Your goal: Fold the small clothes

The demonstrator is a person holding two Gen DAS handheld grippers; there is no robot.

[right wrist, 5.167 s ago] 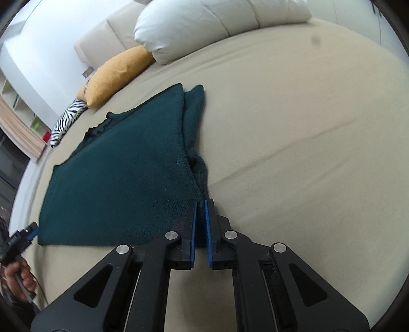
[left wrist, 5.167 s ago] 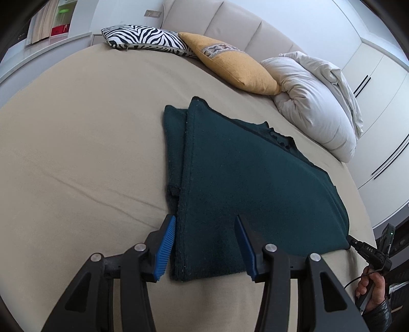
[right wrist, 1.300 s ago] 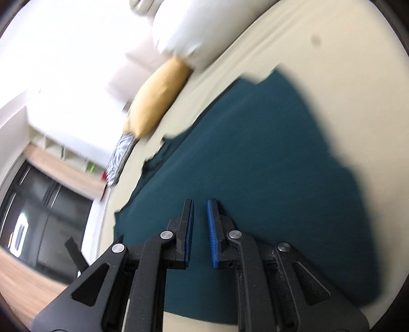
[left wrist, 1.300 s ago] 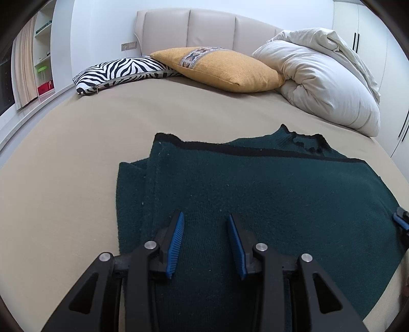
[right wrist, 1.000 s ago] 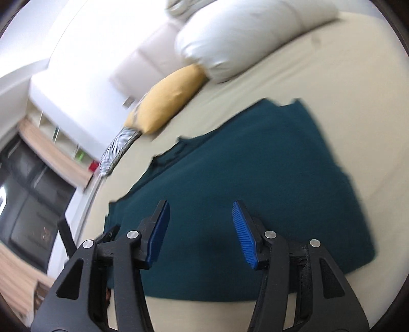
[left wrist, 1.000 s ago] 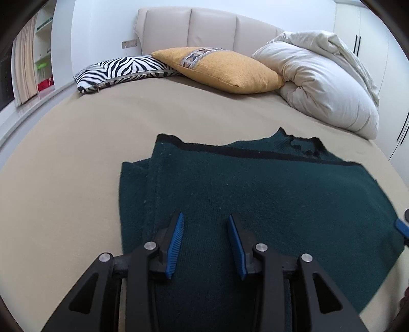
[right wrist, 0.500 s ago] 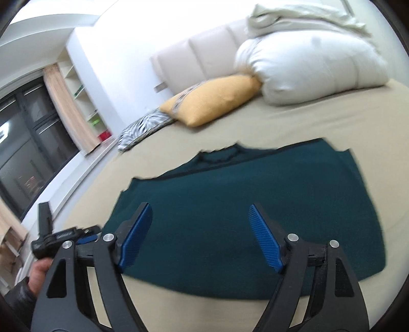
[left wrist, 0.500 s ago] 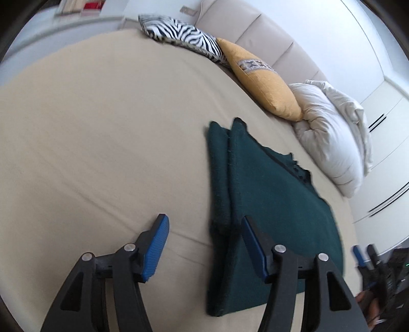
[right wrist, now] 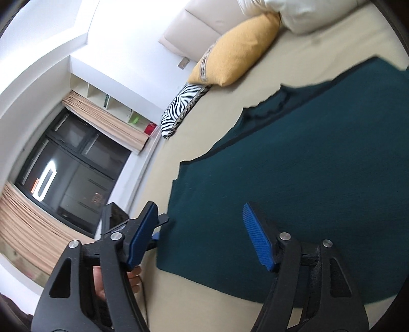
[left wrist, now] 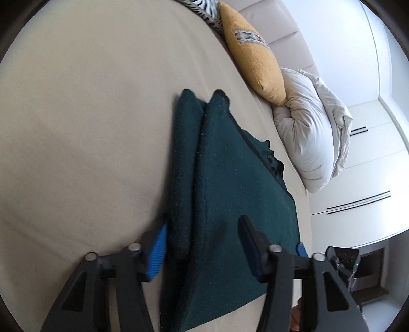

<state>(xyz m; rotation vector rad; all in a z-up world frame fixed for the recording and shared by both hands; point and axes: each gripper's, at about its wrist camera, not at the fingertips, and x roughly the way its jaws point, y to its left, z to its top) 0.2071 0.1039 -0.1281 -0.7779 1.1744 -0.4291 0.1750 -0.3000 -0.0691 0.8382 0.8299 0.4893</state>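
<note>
Both views have swung since half a second ago: left wrist camera now sits over the folded left edge of the dark green knitted garment [left wrist: 230,194], right wrist camera has rolled so the room tilts. Left gripper [left wrist: 202,251]: jaws have just been closing, still parted, straddling the garment's doubled edge; pads not seen pressing it. Right gripper [right wrist: 202,236]: jaws have just been narrowing, standing apart above the cloth, nothing grasped.

Garment lies flat on the beige bedsheet [left wrist: 84,127], sleeve folded in along one side, neckline toward the pillows. A hand [right wrist: 115,281] shows behind the right gripper's near finger.

Farther: mustard-yellow cushion [left wrist: 253,56], zebra-striped pillow [right wrist: 181,107], bunched white duvet [left wrist: 314,138], padded beige headboard [right wrist: 202,23]. White wardrobe doors [left wrist: 370,163] on one side; dark window [right wrist: 66,163] with tan curtains [right wrist: 107,120] and white shelves on the other.
</note>
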